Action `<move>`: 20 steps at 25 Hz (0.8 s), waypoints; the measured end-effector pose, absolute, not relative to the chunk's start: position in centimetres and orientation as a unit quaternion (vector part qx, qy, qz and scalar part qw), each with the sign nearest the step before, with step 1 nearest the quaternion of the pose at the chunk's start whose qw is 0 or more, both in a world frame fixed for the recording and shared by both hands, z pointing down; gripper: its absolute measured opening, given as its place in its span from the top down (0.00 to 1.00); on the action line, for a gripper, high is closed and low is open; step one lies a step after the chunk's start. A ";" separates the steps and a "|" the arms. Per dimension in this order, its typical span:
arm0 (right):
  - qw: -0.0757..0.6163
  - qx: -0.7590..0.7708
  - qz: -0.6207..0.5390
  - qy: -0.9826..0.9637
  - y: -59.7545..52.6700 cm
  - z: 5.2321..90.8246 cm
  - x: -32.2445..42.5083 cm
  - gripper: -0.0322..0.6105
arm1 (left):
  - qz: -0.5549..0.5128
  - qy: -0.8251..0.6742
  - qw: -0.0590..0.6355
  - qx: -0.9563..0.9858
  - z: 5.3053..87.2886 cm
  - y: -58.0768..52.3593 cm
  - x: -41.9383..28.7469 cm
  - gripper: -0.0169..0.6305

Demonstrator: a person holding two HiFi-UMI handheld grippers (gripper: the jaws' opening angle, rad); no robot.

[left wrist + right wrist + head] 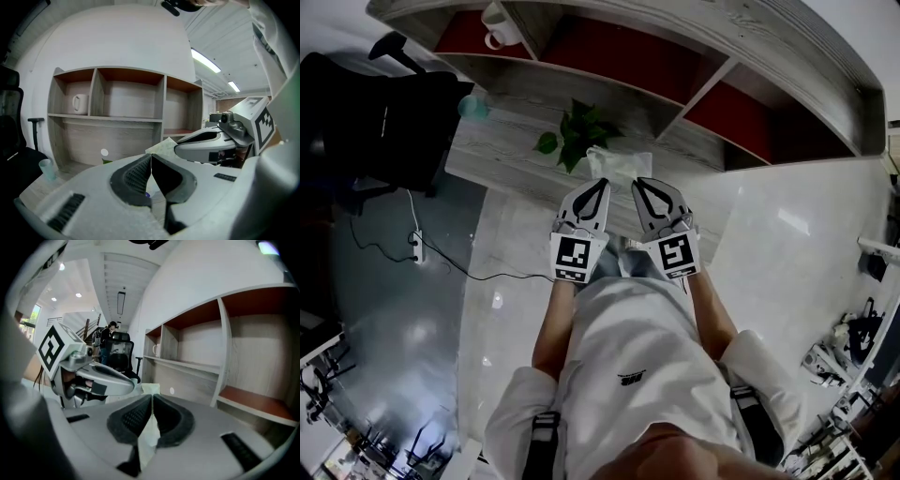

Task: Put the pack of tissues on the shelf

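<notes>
The pack of tissues [619,163], pale green and white, hangs just in front of the desk edge, below the wooden shelf [741,42]. My left gripper [602,185] and right gripper [638,185] sit side by side at its near edge, both shut. In the right gripper view, pale wrapper [149,437] shows pinched between the jaws of the right gripper [152,397]. The left gripper [151,156] has its jaws pressed together with a thin pale strip in the seam, and the pack [164,144] rises just past the tips.
A white mug [497,28] stands in the shelf's upper left compartment. A potted green plant [577,131] and a clear plastic cup [473,105] are on the desk [511,150]. A black office chair [384,112] is at the left, and a cable runs across the floor.
</notes>
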State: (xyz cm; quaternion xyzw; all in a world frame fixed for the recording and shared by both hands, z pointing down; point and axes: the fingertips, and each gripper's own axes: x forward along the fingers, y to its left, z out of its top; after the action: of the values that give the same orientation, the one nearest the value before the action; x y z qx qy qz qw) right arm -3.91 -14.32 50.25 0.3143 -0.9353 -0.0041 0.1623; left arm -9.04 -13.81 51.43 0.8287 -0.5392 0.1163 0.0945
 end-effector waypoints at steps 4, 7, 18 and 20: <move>0.147 0.318 -0.022 -0.936 -14.9 47.9 -4.3 0.89 | 0.109 -0.541 0.085 0.830 49.6 -14.4 -9.5 0.93; 0.140 0.321 -0.038 -0.936 -15.4 46.1 -4.8 0.89 | 0.104 -0.540 0.078 0.832 48.4 -14.9 -10.0 0.93; 0.086 0.344 -0.097 -0.930 -17.4 38.3 -6.7 0.89 | 0.093 -0.521 0.041 0.848 43.3 -16.8 -11.4 0.93; 0.074 0.352 -0.101 -0.928 -17.8 37.1 -6.9 0.89 | 0.090 -0.516 0.036 0.851 42.5 -17.3 -11.6 0.93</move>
State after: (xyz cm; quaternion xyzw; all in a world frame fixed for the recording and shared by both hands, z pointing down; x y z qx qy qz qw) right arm -6.88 -17.77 37.12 0.3516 -0.9277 -0.1009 0.0740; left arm -11.63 -17.25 42.54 0.8510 -0.5160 0.0904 0.0361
